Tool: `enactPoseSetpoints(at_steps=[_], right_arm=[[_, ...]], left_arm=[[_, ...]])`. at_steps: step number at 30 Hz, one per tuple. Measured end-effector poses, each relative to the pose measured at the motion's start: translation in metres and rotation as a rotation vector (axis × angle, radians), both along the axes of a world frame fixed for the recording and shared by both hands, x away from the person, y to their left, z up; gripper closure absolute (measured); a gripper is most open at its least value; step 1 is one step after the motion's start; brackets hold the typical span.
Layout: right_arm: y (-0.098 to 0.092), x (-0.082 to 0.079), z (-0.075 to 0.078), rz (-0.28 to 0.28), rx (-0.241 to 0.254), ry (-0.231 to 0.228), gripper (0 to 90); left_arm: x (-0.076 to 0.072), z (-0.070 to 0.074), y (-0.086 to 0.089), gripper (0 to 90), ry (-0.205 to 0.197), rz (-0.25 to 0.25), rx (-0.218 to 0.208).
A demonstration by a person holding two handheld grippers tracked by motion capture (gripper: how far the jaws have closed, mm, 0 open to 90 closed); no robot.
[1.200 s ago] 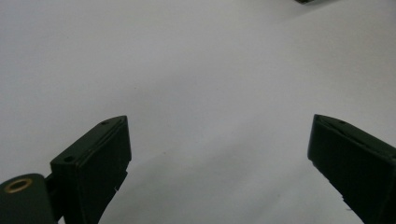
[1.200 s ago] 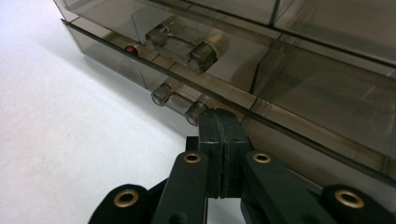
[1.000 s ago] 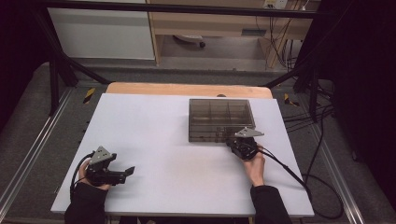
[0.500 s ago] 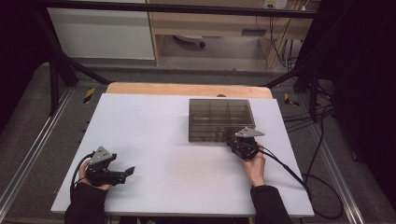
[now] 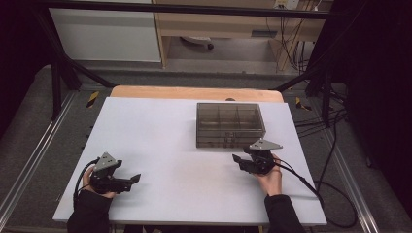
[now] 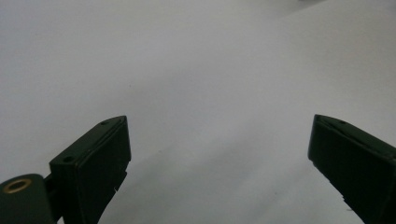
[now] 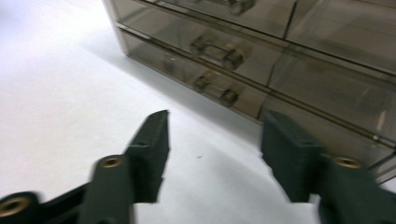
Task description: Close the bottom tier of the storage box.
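A smoky clear plastic drawer box (image 5: 230,124) stands at the back right of the white table (image 5: 165,131). In the right gripper view its front shows stacked drawers (image 7: 224,56) with small handles (image 7: 219,50). My right gripper (image 5: 238,160) sits just in front of the box's right corner, open and empty, and it points left and toward the box (image 7: 215,135). My left gripper (image 5: 134,179) rests near the front left edge of the table. It is open with only bare table between its jaws (image 6: 219,140).
A wooden strip (image 5: 194,93) runs along the table's far edge. Black frame bars (image 5: 58,73) and cables (image 5: 316,189) border the table. A wide bare stretch of white tabletop lies between the two grippers.
My right gripper has pulled back a little from the box front and turned left. The left gripper has stayed put.
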State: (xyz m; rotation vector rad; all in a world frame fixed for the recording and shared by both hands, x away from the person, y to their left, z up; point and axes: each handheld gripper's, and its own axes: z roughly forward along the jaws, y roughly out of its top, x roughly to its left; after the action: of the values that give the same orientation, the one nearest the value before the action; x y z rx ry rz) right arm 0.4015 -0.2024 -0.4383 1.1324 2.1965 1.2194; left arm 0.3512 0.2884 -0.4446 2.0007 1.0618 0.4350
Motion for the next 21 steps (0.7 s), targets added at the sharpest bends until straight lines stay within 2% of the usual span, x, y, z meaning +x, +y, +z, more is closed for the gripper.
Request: enactPoseSetpoints(at_steps=[5, 10, 13, 16, 18, 21], right_arm=[[-0.005, -0.011, 0.001, 0.015, 0.016, 0.021, 25.6], [-0.011, -0.019, 0.0, 0.019, -0.006, 0.043, 8.5], [-0.014, -0.023, -0.001, 0.026, 0.017, 0.054, 4.7], [-0.019, -0.026, -0.002, 0.027, 0.012, 0.062, 0.7], [-0.023, -0.029, -0.003, 0.027, -0.005, 0.066, 0.6], [-0.028, -0.033, -0.005, 0.047, 0.02, 0.061, 0.5]], left_arm=[[0.0, 0.0, -0.001, 5.4, 0.001, -0.004, 0.003], [0.0, -0.001, -0.001, 5.3, 0.004, -0.005, 0.004], [0.0, -0.001, -0.001, 5.2, 0.004, -0.004, 0.005], [0.0, -0.001, -0.002, 5.0, 0.007, -0.006, 0.008], [0.0, -0.001, -0.002, 4.9, 0.009, -0.007, 0.009], [0.0, -0.001, -0.003, 4.8, 0.007, -0.01, 0.013]])
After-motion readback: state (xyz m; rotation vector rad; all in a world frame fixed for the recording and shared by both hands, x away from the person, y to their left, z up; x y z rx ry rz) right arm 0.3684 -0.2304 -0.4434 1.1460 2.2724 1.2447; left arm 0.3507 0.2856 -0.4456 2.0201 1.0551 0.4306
